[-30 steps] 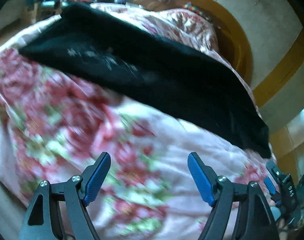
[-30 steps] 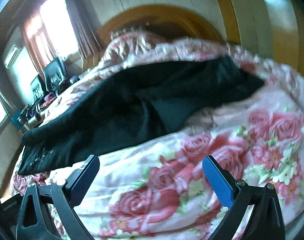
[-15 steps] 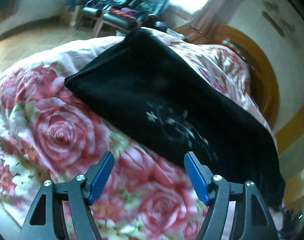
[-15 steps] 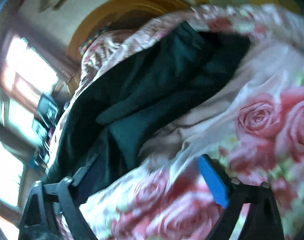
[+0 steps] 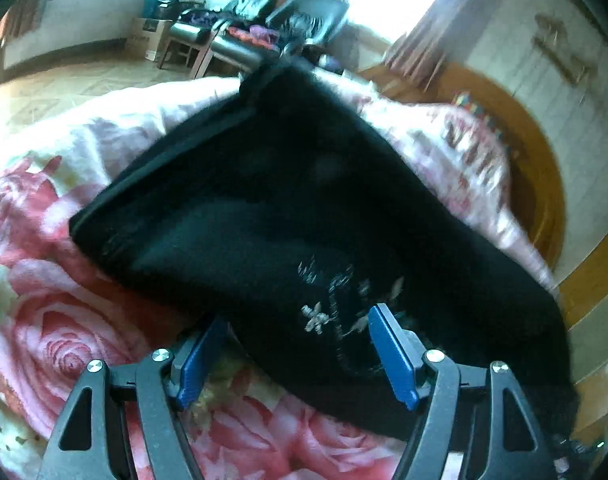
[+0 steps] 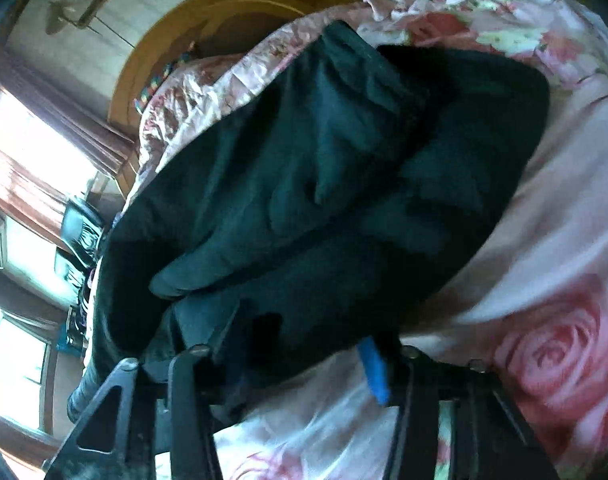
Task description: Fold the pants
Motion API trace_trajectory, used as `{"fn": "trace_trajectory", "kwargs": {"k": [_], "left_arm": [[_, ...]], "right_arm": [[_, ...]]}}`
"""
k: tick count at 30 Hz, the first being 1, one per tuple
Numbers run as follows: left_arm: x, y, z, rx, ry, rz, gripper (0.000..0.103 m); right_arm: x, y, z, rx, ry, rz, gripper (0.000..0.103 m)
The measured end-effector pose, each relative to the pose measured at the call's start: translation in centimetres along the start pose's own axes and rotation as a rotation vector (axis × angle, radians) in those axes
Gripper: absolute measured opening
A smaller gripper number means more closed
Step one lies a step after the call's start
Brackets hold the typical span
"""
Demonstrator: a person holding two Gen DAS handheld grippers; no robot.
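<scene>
Black pants (image 5: 304, 216) with a pale embroidered pattern lie stretched across a rose-print bedspread (image 5: 56, 340). My left gripper (image 5: 296, 344) is open, its blue pads straddling the near edge of the pants by the embroidery. In the right wrist view the pants (image 6: 343, 200) lie rumpled, with a folded layer on top. My right gripper (image 6: 300, 360) is open around the near edge of the cloth; its left finger is hidden under the fabric and the right blue pad (image 6: 373, 372) shows.
A round wooden headboard (image 5: 543, 200) and pillow stand at the bed's far end. Black chairs (image 5: 304, 12) with clutter sit by bright windows beyond the bed. Wooden floor (image 5: 64, 84) lies to the left.
Both grippers have moved forward onto the pants. The near cloth edge now sits between the fingers of each one, where before they hovered over bare bedspread.
</scene>
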State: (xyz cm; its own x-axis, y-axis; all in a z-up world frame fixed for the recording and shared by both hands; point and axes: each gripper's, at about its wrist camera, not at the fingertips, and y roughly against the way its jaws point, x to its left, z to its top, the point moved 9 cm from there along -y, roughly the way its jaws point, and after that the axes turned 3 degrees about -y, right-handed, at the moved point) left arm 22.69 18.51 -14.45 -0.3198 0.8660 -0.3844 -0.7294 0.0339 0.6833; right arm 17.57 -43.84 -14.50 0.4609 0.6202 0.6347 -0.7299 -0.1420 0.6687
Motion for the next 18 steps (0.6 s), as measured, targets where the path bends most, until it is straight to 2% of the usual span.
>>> {"fn": "trace_trajectory", "kwargs": {"k": [2, 4, 6, 8, 9, 10, 11, 13, 18], "left_arm": [[-0.1, -0.4, -0.3, -0.004, -0.033, 0.028, 0.075], [-0.7, -0.6, -0.5, -0.012, -0.087, 0.049, 0.078], [-1.1, -0.8, -0.6, 0.001, -0.128, 0.069, 0.077], [-1.1, -0.2, -0.3, -0.001, -0.089, 0.052, 0.051], [-1.0, 0.2, -0.3, -0.001, -0.038, 0.009, 0.033], [-0.9, 0.2, -0.3, 0.009, 0.009, -0.035, 0.026], [-0.9, 0.0, -0.2, 0.024, 0.048, -0.065, 0.024], [-1.0, -0.1, -0.1, 0.042, 0.061, -0.090, 0.015], [-2.9, 2.3, 1.3, 0.024, -0.034, -0.155, 0.011]], "right_arm": [[-0.2, 0.0, 0.0, 0.009, -0.018, 0.012, 0.041], [-0.3, -0.1, 0.1, 0.008, -0.018, 0.021, 0.028], [-0.5, -0.1, 0.3, 0.004, -0.024, 0.036, 0.021], [-0.5, 0.1, 0.4, -0.008, -0.054, 0.071, 0.016], [-0.5, 0.3, 0.5, -0.016, -0.064, 0.081, 0.015], [-0.3, 0.4, 0.7, -0.025, -0.065, 0.084, 0.013], [-0.2, 0.7, 0.7, -0.033, -0.062, 0.087, 0.012], [0.6, 1.2, 1.0, -0.057, -0.036, 0.092, 0.010], [3.2, 3.2, 1.8, -0.106, 0.072, 0.072, 0.009]]}}
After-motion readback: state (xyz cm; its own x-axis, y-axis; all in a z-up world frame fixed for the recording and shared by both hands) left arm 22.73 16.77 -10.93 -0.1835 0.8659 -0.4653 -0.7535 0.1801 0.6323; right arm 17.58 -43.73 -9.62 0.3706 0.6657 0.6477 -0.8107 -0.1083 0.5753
